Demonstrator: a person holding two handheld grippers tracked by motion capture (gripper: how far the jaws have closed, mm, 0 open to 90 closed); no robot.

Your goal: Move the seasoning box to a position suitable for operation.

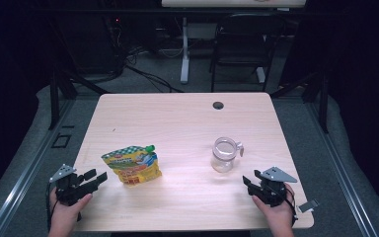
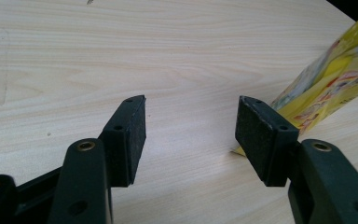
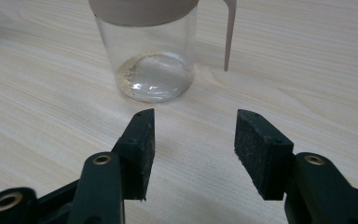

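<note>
A yellow snack pouch (image 1: 132,165) with a green cap stands left of centre on the wooden table (image 1: 177,118). A clear glass jar (image 1: 224,154) with a pale lid and side handle stands right of centre. My left gripper (image 1: 97,177) rests at the table's front left, open, just left of the pouch (image 2: 335,79), nothing between its jaws. My right gripper (image 1: 249,181) sits at the front right, open and empty, a short way in front of the jar (image 3: 149,51). A thin ring of pale residue lies in the jar's bottom.
A round cable hole (image 1: 218,105) sits near the table's far edge. A small clip-like part (image 1: 308,206) lies at the front right corner. Beyond the table stand a dark chair (image 1: 242,44) and a white desk leg (image 1: 184,49).
</note>
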